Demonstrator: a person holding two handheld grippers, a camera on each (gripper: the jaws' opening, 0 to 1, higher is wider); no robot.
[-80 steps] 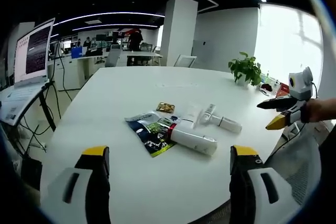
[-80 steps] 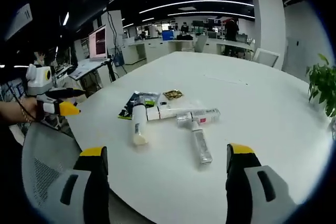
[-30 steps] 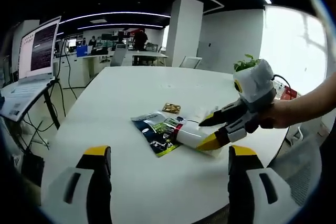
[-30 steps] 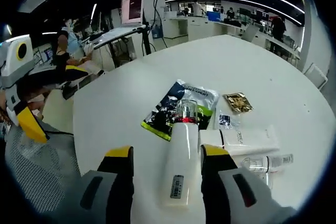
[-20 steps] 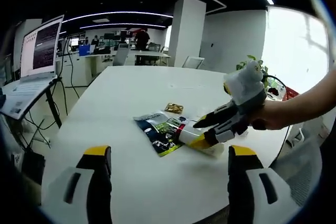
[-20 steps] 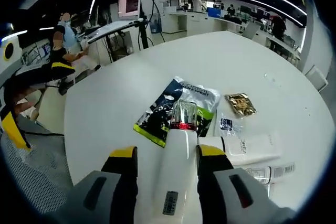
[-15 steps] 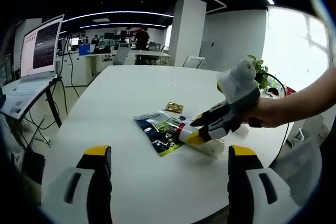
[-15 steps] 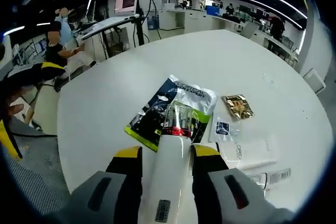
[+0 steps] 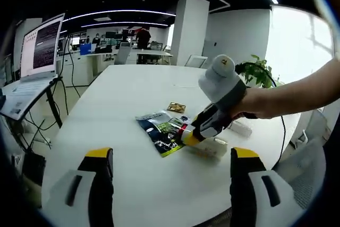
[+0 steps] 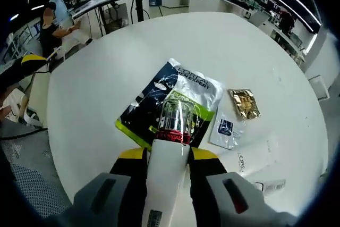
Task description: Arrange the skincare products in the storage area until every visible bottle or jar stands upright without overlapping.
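My right gripper (image 10: 167, 155) is shut on a white bottle (image 10: 166, 176) with a red ring and a clear cap (image 10: 173, 114), which points at a dark blue and green sachet (image 10: 183, 90). Seen from the left gripper view, a hand holds that right gripper (image 9: 190, 136) low over the table, with the white bottle (image 9: 213, 147) lying beneath it beside the sachet (image 9: 158, 131). My left gripper (image 9: 171, 155) stands open near the table's front edge, nothing between its jaws. A white tube (image 10: 256, 159) and a slimmer tube (image 10: 272, 186) lie to the right.
A gold sachet (image 10: 244, 103) and a small clear sachet (image 10: 225, 128) lie on the round white table (image 10: 101, 78). The left gripper's yellow tip (image 10: 24, 63) shows at the left edge. A potted plant (image 9: 256, 70) and a monitor (image 9: 41, 46) flank the table.
My right gripper came in over the lying white bottle and shut on it. Its view now looks more steeply down at the sachet. The left gripper has stayed open in place.
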